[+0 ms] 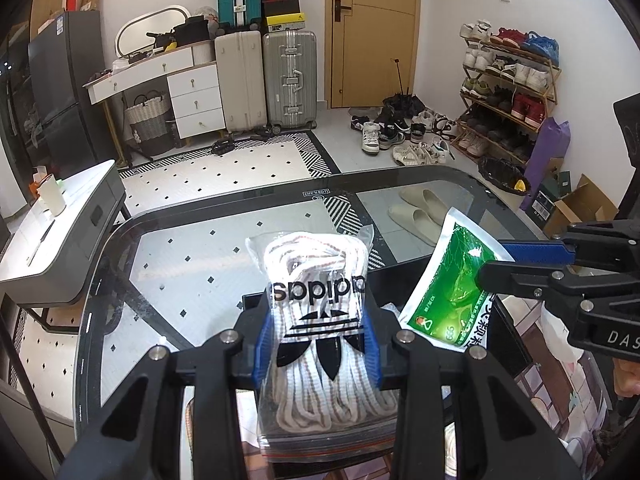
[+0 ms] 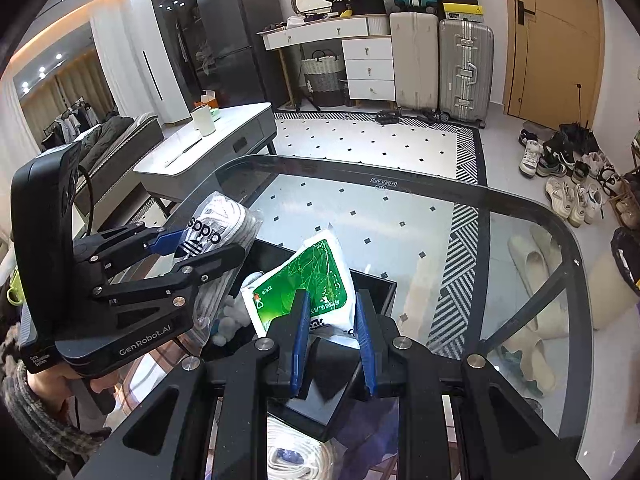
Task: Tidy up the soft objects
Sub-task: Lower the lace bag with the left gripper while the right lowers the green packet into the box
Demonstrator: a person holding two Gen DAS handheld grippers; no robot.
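A clear zip bag of white shoelaces (image 1: pixel 316 280) with a black logo stands upright between the blue pads of my left gripper (image 1: pixel 318 336), which is shut on it. The right wrist view shows that bag of shoelaces (image 2: pixel 224 216) and the left gripper (image 2: pixel 204 246) at the left. My right gripper (image 2: pixel 332 332) is shut on the lower edge of a green-and-white packet (image 2: pixel 312 280). From the left wrist view, the right gripper (image 1: pixel 492 262) pinches the green-and-white packet (image 1: pixel 452 280) at the right. Both items hang above an open black box (image 2: pixel 376 292) on the glass table (image 2: pixel 400 232).
A grey plush piece (image 2: pixel 232 320) lies in the black box, and coiled white cord (image 2: pixel 296 456) shows below my right gripper. A hand (image 2: pixel 100 384) holds the left gripper's handle. A white side table (image 1: pixel 60 232) stands left of the glass table (image 1: pixel 180 272). Slippers (image 1: pixel 416 208) lie under the glass.
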